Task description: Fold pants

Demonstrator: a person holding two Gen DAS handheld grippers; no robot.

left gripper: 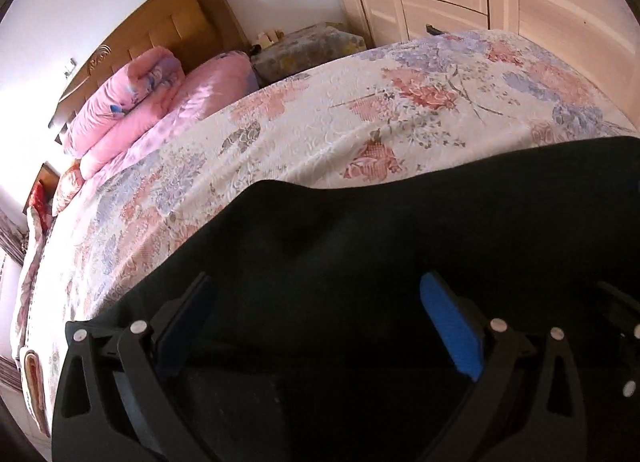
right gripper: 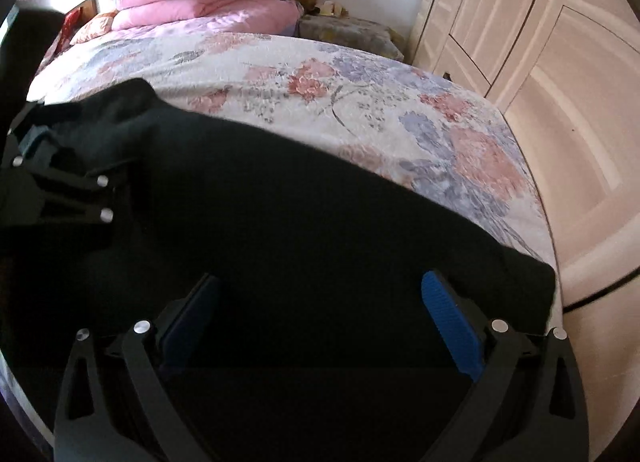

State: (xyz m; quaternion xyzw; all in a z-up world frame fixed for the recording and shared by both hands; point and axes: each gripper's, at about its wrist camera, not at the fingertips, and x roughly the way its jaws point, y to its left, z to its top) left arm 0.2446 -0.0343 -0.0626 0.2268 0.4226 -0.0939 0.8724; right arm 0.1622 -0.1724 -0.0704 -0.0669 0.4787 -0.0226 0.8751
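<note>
A: Views differ?
B: Right wrist alone shows left tongs [right gripper: 48, 166] on the pants [right gripper: 280, 222], which lie on the bed [right gripper: 360, 102]

A: Tongs?
B: Left tongs [left gripper: 316, 326], right tongs [right gripper: 320, 326]: both spread wide over pants [left gripper: 400, 242], gripping nothing

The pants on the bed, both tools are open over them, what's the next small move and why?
Probably lower both and close on the near edge of the black pants. The left tool and right tool are wide open with nothing between their fingers, and the cloth lies flat on the floral bedspread, so no fold can start until the fabric is gripped.
</note>
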